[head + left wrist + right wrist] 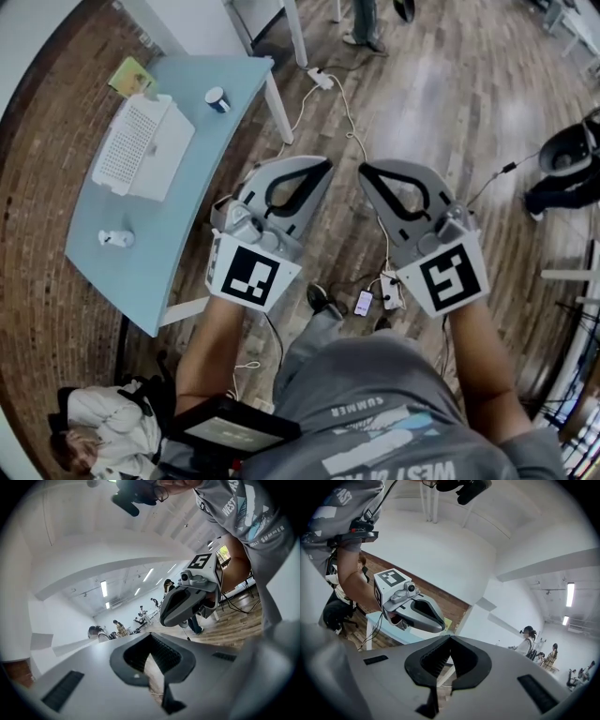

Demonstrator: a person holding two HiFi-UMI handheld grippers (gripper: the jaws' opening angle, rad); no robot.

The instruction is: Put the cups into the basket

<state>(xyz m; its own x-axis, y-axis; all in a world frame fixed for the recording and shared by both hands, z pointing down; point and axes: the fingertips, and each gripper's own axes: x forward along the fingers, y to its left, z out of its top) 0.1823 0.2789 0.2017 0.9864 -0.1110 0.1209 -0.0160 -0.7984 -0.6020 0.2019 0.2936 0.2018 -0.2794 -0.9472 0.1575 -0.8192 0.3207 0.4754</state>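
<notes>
Currently I am seeing both grippers hovering over the brown wooden plank floor [450,103]. The grey left gripper [323,165] is keeping its jaws pressed together at the tips, gripping nothing. The grey right gripper [367,170] is doing likewise. The small blue-and-white cup [217,99] is standing on the pale blue table [178,216], near the white perforated plastic basket [141,148] and well apart from both grippers.

The right gripper [449,637] has its jaws pressed together with nothing between them. The left gripper [437,623] shows alongside, before a light-blue table [401,637].
</notes>
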